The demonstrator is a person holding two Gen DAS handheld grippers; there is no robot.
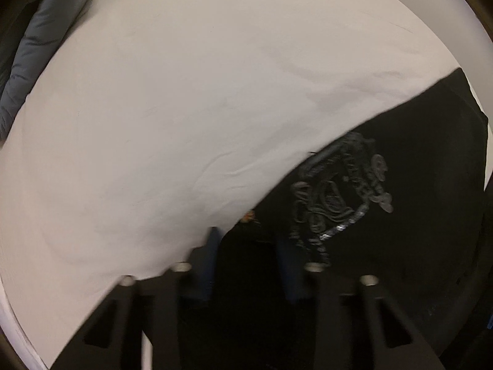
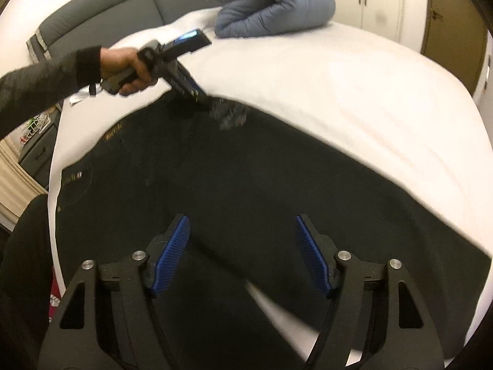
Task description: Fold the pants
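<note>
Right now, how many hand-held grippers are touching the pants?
1. The left hand-held gripper is down on the black pants at their far edge beside the embroidered patch; the right hand-held gripper hovers open above them.

Left gripper (image 1: 246,246) points down at the black pants (image 1: 400,215), jaws close together over the cloth by the white bed's (image 1: 154,123) edge; grey embroidery (image 1: 339,191) alongside.

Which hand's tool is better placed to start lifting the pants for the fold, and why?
Probably the left. The left tool is down on the far edge of the black pants, fabric between its narrowed fingers. The right tool hangs open above the cloth, gripping nothing.
</note>
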